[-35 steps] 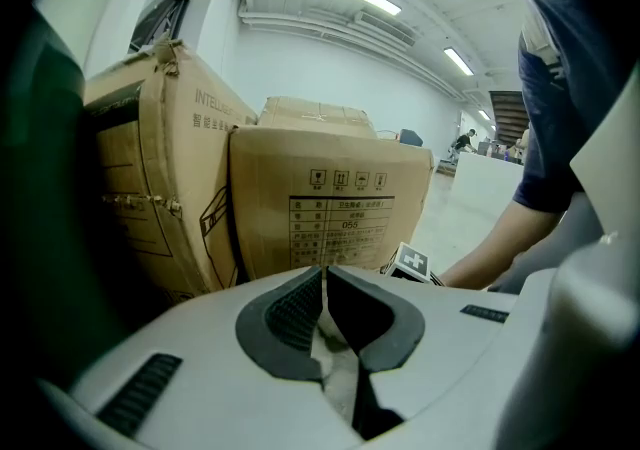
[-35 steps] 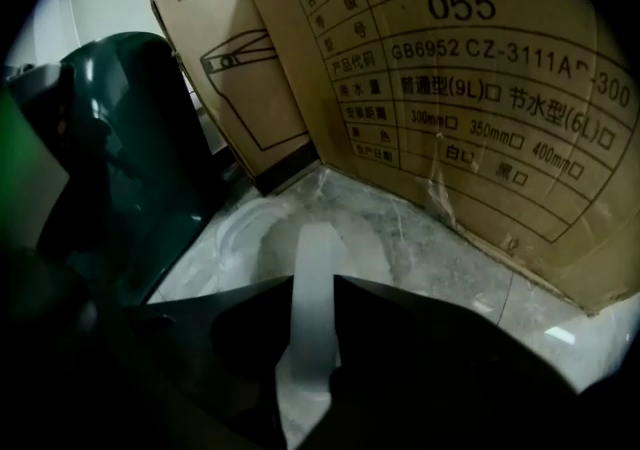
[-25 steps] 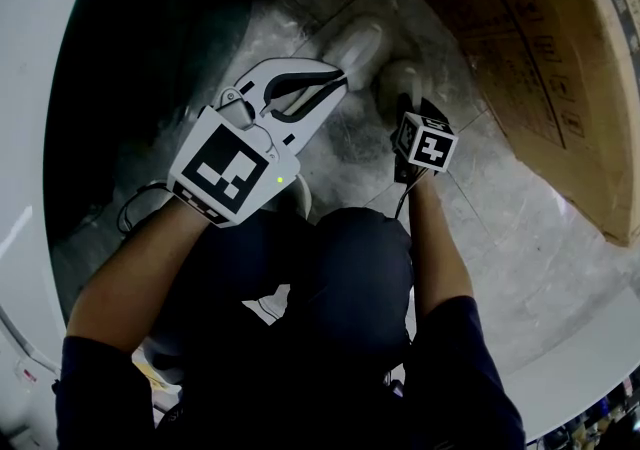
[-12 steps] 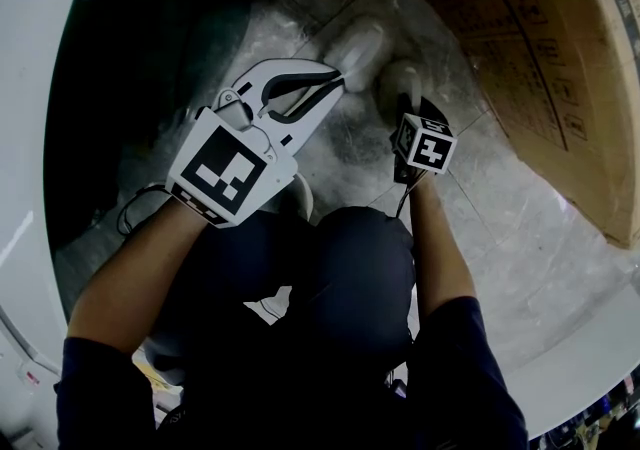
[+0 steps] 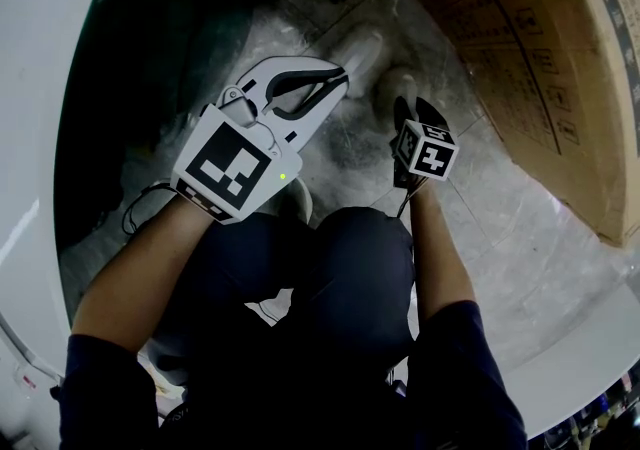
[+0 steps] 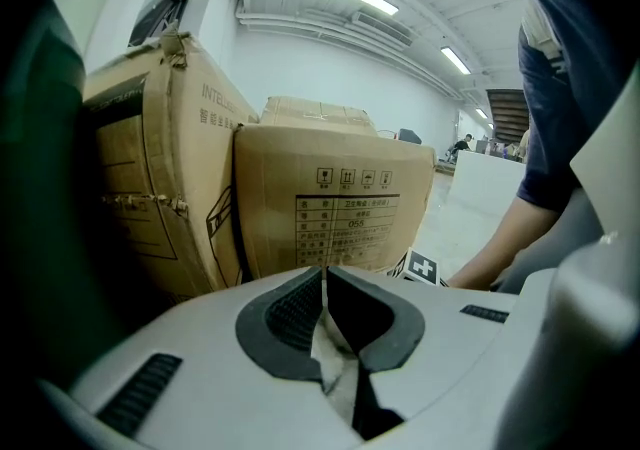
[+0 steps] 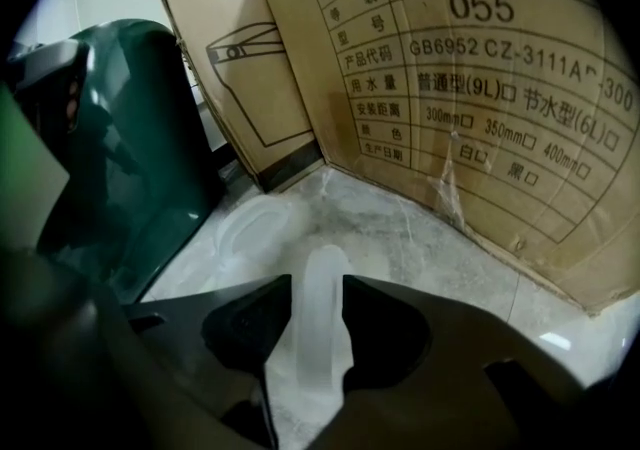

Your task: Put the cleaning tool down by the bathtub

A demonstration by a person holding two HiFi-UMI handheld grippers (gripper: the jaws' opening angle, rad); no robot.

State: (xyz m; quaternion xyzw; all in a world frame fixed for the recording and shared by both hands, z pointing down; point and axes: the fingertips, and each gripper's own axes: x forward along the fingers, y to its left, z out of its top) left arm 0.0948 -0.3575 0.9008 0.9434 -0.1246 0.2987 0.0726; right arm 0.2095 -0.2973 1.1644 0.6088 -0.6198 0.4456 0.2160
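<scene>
We logged left claw (image 6: 325, 273) pinched closed, empty | right claw (image 7: 317, 286) had just been spreading, its jaws clear of the cleaning tool (image 7: 320, 338) between them | tool lay on floor (image 7: 430, 238) beside bathtub (image 7: 130, 168) | we judged the set-down done.

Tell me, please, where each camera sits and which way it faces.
Head view: on the person's head, looking steeply down at the floor beside the green bathtub; forearms, knees, the left gripper and the right gripper show.
Left gripper view: on the left gripper, looking along its shut jaws at cardboard boxes; the right forearm shows.
Right gripper view: on the right gripper, looking down at the floor; its jaws have just been opening, the cleaning tool's handle between them.
Shared: both gripper views show the box marked 055.
</scene>
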